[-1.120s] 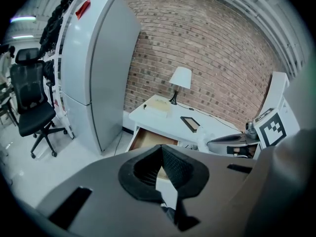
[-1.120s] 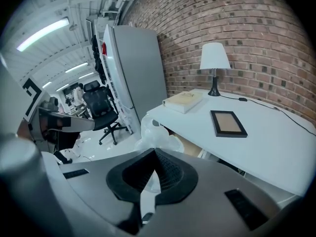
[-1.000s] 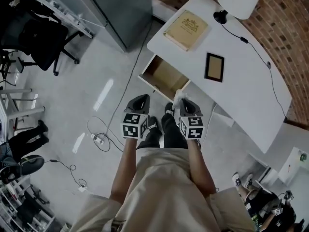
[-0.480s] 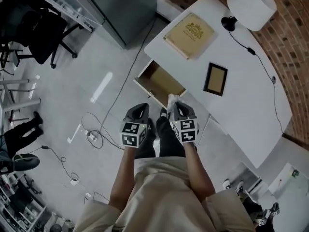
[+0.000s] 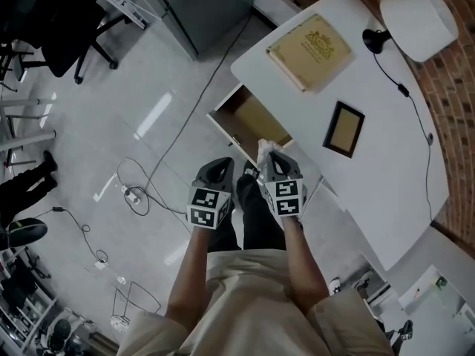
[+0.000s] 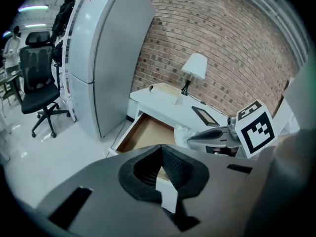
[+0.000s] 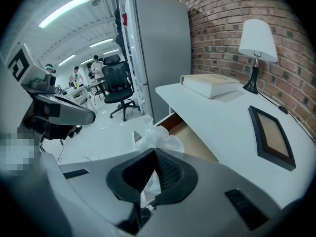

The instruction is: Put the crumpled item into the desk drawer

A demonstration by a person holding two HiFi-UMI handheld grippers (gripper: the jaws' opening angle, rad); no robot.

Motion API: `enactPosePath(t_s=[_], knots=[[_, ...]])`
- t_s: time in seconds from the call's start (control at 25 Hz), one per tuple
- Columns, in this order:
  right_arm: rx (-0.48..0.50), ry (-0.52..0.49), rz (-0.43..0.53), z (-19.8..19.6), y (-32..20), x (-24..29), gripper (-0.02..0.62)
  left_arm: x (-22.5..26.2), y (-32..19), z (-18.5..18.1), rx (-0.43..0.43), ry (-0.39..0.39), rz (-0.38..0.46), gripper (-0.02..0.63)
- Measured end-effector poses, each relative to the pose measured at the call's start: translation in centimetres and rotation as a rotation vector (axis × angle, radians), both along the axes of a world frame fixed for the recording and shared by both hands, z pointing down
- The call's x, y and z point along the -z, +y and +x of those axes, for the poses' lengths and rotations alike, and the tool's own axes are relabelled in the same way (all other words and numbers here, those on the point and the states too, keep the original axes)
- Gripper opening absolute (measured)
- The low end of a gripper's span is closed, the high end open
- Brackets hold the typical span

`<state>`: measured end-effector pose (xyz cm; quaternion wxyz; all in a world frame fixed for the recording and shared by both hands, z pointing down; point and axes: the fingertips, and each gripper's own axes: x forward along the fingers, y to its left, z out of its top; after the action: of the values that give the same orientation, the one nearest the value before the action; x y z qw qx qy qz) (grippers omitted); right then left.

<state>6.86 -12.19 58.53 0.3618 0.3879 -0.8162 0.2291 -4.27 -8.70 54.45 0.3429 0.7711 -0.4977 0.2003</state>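
The crumpled white item (image 5: pixel 263 147) is pinched in my right gripper (image 5: pixel 269 155), which is shut on it just over the near front edge of the open desk drawer (image 5: pixel 246 119). In the right gripper view the crumpled item (image 7: pixel 157 137) bulges out above the jaws of the right gripper (image 7: pixel 154 155), with the drawer (image 7: pixel 194 140) beyond. My left gripper (image 5: pixel 220 167) hovers over the floor left of the right one, jaws together and holding nothing. The left gripper view shows its tips (image 6: pixel 160 149) meeting, the drawer (image 6: pixel 146 132) ahead, and the crumpled item (image 6: pixel 183 132).
A white desk (image 5: pixel 378 176) carries a tan book (image 5: pixel 309 41), a picture frame (image 5: pixel 345 128) and a white lamp (image 5: pixel 418 23). A grey cabinet (image 5: pixel 200 2) stands behind the drawer. An office chair (image 5: pixel 52 17) and floor cables (image 5: pixel 136 193) lie to the left.
Both grippers have come a little closer to the drawer, and the crumpled item now sits at the drawer's front edge. Both jaws stay as they were.
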Motion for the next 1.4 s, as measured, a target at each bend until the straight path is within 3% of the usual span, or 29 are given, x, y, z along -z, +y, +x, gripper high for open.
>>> enactPosePath(t_s=[0.2,0.44,0.8,1.4], knots=[[0.007,0.025,-0.011,-0.1,-0.9,-2.1,0.025,-1.6,-0.1,0.4,0.027,0.035,-0.01,0.015],[0.04,0.048,0.017,-0.7,-2.3,-3.5,0.025,-2.8,-0.9,0.9,-0.011,0.013,-0.009,0.015],[0.033,0.068,0.008,-0.3,-4.4,-7.3,0.025,-5.7,-1.5,0.3,0.01,0.003,-0.028,0.015],[0.116,0.087,-0.007,-1.9,-5.7,-11.3,0.025,-9.8,-3.0,0.8,0.057,0.015,-0.044,0.015]])
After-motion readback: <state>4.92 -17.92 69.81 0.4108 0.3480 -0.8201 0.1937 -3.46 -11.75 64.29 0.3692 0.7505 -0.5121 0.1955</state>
